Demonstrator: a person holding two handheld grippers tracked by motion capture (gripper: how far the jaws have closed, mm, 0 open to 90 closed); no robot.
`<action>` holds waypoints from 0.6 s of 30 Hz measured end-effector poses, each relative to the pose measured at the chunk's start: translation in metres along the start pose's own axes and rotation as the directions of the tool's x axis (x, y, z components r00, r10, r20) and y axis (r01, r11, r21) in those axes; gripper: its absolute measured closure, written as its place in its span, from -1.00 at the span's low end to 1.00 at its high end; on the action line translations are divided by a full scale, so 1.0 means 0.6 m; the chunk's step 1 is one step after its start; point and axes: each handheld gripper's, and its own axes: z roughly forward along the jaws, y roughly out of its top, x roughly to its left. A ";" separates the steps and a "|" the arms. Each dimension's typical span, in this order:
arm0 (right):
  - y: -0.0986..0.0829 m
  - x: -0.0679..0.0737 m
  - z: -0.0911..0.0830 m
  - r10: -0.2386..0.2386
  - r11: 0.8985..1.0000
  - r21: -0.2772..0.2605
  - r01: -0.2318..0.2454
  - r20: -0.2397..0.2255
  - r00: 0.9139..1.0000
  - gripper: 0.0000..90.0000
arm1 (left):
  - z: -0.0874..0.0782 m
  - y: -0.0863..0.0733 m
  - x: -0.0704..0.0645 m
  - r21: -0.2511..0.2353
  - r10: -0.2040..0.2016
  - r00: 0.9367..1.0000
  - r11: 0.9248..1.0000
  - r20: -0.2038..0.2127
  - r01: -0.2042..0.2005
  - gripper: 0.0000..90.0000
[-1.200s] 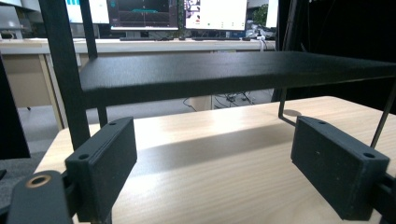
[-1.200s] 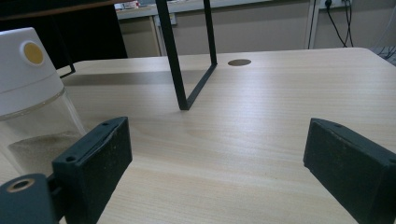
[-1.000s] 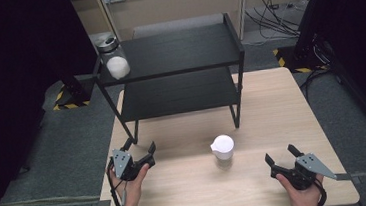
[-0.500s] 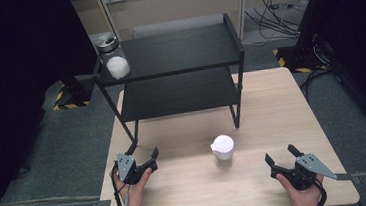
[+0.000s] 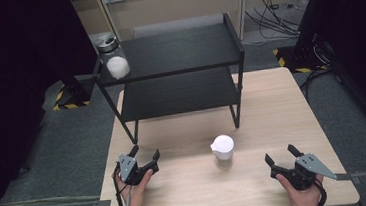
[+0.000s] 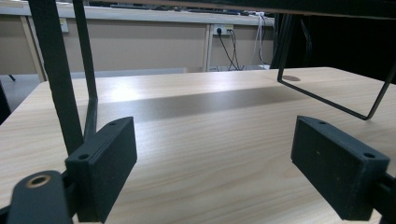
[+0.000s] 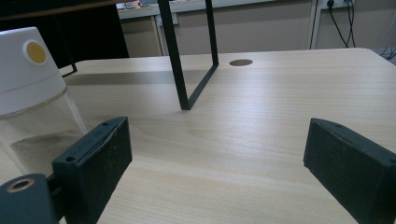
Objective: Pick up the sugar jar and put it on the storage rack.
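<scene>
A clear jar with a white lid stands on the wooden table, in front of the black two-tier shelf. The same jar rises at the left of the right gripper view, just beyond the left jaw. My left gripper rests open near the table's front left, by the shelf's left leg, jaws empty. My right gripper sits open at the front right, nothing between its jaws. A second white-lidded jar stands on the shelf's top tier, far left.
A metal-lidded container stands on the floor behind the shelf's left corner. The shelf's right legs land mid-table. A round cable hole sits in the tabletop beyond the right leg. Grey carpet surrounds the table; cables lie at the back right.
My left gripper has slid slightly back toward the table's front edge. The right gripper and both jars have stayed put.
</scene>
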 end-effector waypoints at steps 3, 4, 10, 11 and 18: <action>0.000 0.000 0.000 0.000 1.000 0.001 0.000 0.000 1.000 -0.82 | 0.002 -0.002 0.001 0.008 0.002 1.000 1.000 0.001 -0.002 -0.69; 0.000 0.000 0.000 0.000 1.000 0.001 0.000 0.000 1.000 -0.82 | 0.002 -0.002 0.002 0.012 0.002 1.000 1.000 0.002 -0.002 -0.69; 0.000 0.000 0.000 0.000 1.000 0.000 0.000 0.000 1.000 -0.82 | 0.004 -0.004 0.003 0.021 -0.004 1.000 1.000 0.007 0.004 -0.69; 0.000 0.000 0.000 -0.001 1.000 0.000 0.001 0.000 1.000 -0.82 | 0.004 -0.004 0.003 0.021 -0.004 1.000 1.000 0.008 0.004 -0.69; 0.001 0.000 0.001 -0.005 1.000 0.004 0.005 -0.001 1.000 -0.82 | 0.004 -0.004 0.003 0.023 0.002 1.000 1.000 0.012 -0.002 -0.69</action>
